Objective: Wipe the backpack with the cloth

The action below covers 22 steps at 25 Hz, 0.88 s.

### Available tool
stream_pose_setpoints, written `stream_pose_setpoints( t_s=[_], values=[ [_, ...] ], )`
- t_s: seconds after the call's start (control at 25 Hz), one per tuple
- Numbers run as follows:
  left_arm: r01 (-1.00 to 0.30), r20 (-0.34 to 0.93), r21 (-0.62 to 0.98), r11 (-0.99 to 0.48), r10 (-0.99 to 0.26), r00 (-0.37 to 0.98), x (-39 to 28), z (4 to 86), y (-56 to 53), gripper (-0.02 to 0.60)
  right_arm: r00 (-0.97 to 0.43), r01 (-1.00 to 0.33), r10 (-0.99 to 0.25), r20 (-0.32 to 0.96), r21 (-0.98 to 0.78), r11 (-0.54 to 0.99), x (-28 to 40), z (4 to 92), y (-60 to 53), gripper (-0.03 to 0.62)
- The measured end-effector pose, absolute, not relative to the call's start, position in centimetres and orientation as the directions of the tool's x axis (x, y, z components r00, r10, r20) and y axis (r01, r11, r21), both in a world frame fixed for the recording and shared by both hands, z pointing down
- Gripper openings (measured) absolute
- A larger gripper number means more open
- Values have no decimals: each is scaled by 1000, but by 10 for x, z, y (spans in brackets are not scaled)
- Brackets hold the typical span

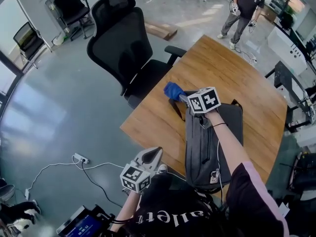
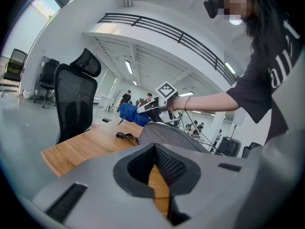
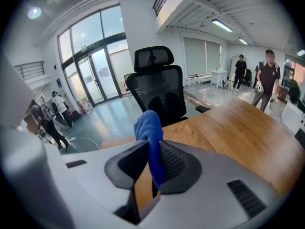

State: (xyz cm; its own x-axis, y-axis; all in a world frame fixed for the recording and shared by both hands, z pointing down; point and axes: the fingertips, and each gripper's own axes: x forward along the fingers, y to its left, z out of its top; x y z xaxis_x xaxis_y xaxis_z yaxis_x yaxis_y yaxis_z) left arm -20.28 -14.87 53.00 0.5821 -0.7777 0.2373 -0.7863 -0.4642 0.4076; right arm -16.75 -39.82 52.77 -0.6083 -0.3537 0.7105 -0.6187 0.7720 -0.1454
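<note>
A grey backpack (image 1: 212,137) lies flat on the wooden table (image 1: 237,73), its dark strap (image 1: 175,107) trailing off its far end. My right gripper (image 1: 181,98) hovers over that far end, shut on a blue cloth (image 1: 173,90). In the right gripper view the cloth (image 3: 148,128) hangs bunched between the jaws of the right gripper (image 3: 152,144), above bare wood (image 3: 238,128). My left gripper (image 1: 152,155) is at the table's near left edge beside the backpack, shut and holding nothing. The left gripper view shows its own gripper (image 2: 155,149), the backpack (image 2: 167,132) and the cloth (image 2: 131,114) beyond.
A black office chair (image 1: 123,43) stands against the table's far left edge. A person (image 1: 242,9) stands on the floor beyond the table. A power strip (image 1: 80,158) with cables lies on the floor at left. More chairs (image 1: 69,6) stand at the far left.
</note>
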Motion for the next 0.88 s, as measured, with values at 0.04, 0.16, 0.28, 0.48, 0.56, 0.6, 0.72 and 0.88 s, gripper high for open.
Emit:
stream_pose_setpoints(
  t_s=[0.04, 0.16, 0.28, 0.48, 0.56, 0.6, 0.72, 0.88],
  values=[
    [-786, 239, 403, -469, -775, 585, -202, 530, -148, 2, -617, -639, -350, 705, -189, 746, -170, 527, -397, 74],
    [-776, 229, 412, -478, -770, 596, -200, 530, -146, 2, -638, -693, -339, 691, -324, 644, -173, 527, -392, 74],
    [-774, 231, 407, -485, -765, 601, -199, 531, -145, 2, -623, -737, -342, 703, -381, 558, -166, 533, -387, 74],
    [-774, 232, 403, -489, -763, 603, -193, 532, -140, 2, -578, -785, -340, 742, -392, 479, -143, 540, -373, 74],
    [-771, 228, 402, -494, -762, 607, -189, 530, -139, 2, -571, -794, -330, 752, -403, 455, -136, 540, -366, 74],
    [-768, 225, 401, -499, -759, 611, -186, 529, -139, 2, -567, -797, -327, 756, -405, 448, -133, 540, -362, 74],
    [-757, 219, 399, -517, -748, 626, -179, 526, -138, 2, -562, -801, -325, 761, -403, 443, -127, 538, -350, 74],
    [-741, 219, 401, -539, -729, 649, -166, 527, -128, 2, -563, -800, -328, 758, -401, 447, -123, 537, -328, 74]
  ],
)
